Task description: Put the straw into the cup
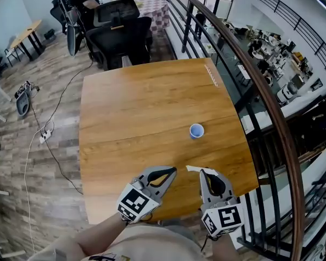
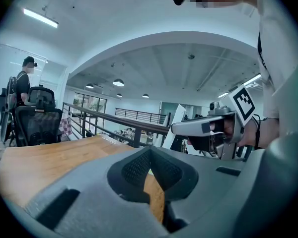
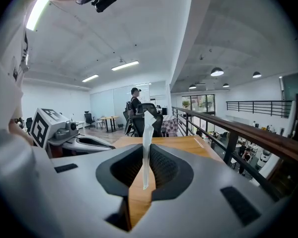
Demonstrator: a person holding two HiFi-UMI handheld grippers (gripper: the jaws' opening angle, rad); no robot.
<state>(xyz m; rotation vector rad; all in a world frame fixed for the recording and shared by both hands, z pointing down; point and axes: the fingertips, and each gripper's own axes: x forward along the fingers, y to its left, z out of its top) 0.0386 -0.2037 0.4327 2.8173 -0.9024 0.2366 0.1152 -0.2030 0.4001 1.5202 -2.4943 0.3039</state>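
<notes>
Right gripper [image 1: 204, 172] pinches white straw [image 1: 193, 169] at table [image 1: 125, 107] front edge. Left gripper [image 1: 173, 171] just beside, jaws together. Blue cup [image 1: 196, 130] well ahead, near right edge, open wood around.

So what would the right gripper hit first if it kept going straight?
Probably the blue cup: in the head view the right gripper, shut on the straw, points roughly at it. It might pass above; height is unclear.

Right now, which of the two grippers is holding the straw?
The right gripper: the white straw stands pinched between its jaws. The left gripper has its jaws together with nothing between them.
</notes>
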